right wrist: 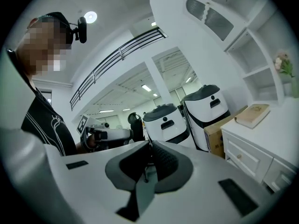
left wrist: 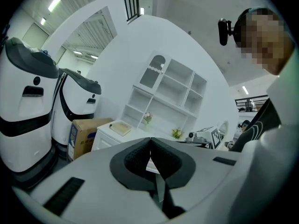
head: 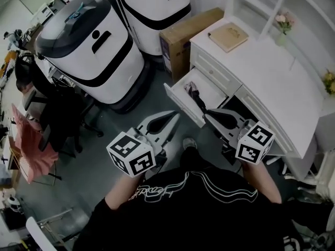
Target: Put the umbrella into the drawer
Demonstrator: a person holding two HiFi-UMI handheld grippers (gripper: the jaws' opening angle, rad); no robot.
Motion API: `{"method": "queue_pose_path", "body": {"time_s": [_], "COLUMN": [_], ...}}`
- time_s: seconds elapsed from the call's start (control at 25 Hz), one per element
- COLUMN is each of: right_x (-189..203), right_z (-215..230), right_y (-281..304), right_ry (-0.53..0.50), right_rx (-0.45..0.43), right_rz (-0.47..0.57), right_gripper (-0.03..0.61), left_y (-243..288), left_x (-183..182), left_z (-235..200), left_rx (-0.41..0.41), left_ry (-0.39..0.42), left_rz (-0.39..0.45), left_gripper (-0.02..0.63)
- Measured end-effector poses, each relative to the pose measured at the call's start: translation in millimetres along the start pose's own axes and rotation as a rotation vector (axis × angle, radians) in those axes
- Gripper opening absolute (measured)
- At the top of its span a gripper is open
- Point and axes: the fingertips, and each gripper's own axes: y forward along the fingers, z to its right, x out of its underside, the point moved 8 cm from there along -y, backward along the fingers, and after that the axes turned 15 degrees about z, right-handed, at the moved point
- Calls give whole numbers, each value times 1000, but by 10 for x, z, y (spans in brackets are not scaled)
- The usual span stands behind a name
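Note:
The dark folded umbrella (head: 194,94) lies inside the open drawer (head: 179,99) of the white cabinet (head: 261,72), with a pinkish bit at its far end. Both grippers hang in the air in front of my chest, short of the drawer and touching nothing. My left gripper (head: 174,117) is shut and empty, its pads meeting at the tips (left wrist: 150,140). The right gripper (head: 208,114) is shut too, with nothing between its pads (right wrist: 150,143). Its tip points toward the drawer's near corner.
Two white robots (head: 89,46) (head: 152,4) stand left of the cabinet, with a cardboard box (head: 188,33) between them and it. A book (head: 228,36) lies on the cabinet top, flowers (head: 284,21) on the shelf. A chair with pink cloth (head: 29,150) is far left.

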Motion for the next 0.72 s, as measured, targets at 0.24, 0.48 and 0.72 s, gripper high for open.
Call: {"method": "queue_pose_path", "body": {"time_s": [0.24,0.48,0.72], "right_x": [66,31,36], "right_z": [-13,76,215], "right_y": [67,33,50], "right_ry": [-18,-8,2], "right_rx": [-1,3,12], "right_rz": [-27,-29,-29], "right_gripper": [52,52,52], "left_y": [5,80,203], "left_x": [24,54,67], "left_z": [-21,-47,-96], "left_rx": [9,0,-3], "left_ry": [-12,-41,-27], "left_rz": [-9,-4,-11], "left_gripper": [20,20,20]}}
